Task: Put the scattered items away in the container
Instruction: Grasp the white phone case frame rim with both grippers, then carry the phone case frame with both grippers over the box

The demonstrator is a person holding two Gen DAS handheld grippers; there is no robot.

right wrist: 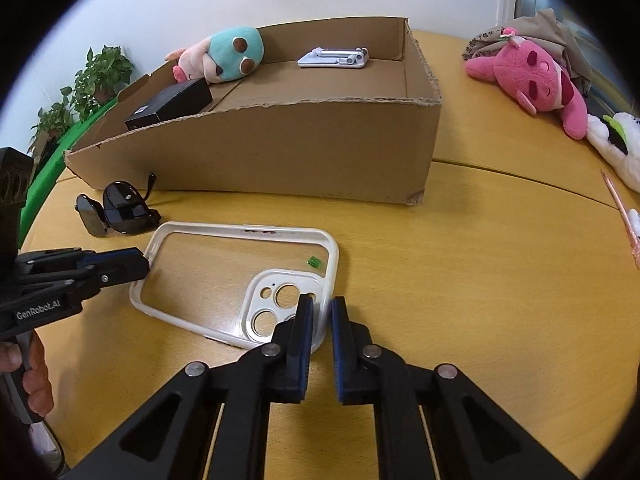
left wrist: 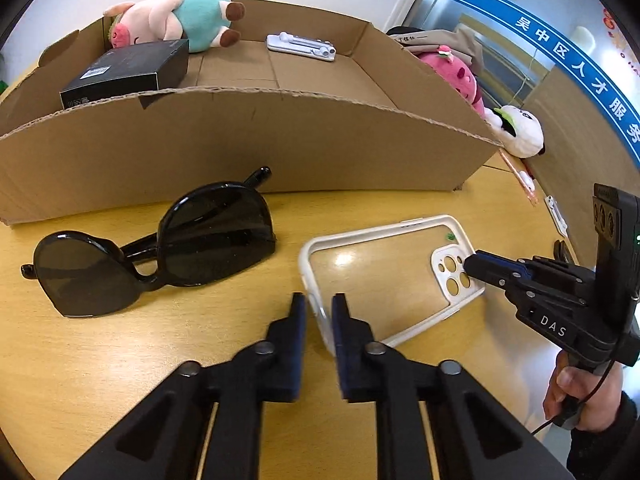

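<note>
A clear phone case (left wrist: 384, 276) with a white rim lies on the yellow table, also in the right wrist view (right wrist: 224, 276). My left gripper (left wrist: 319, 312) is shut on the rim of its plain end. My right gripper (right wrist: 321, 316) is shut on the rim at its camera-hole corner; it shows in the left wrist view (left wrist: 474, 266). Black sunglasses (left wrist: 160, 248) lie folded to the left of the case, in front of the cardboard box (left wrist: 240, 144). The box holds a plush pig (left wrist: 180, 20), a black box (left wrist: 128, 72) and a white phone stand (left wrist: 302, 46).
A pink plush (right wrist: 536, 76) and a white plush (right wrist: 620, 144) lie on the table right of the box (right wrist: 280, 148). A pink pen (right wrist: 624, 216) lies at the right edge. Plants (right wrist: 92, 80) stand at the far left.
</note>
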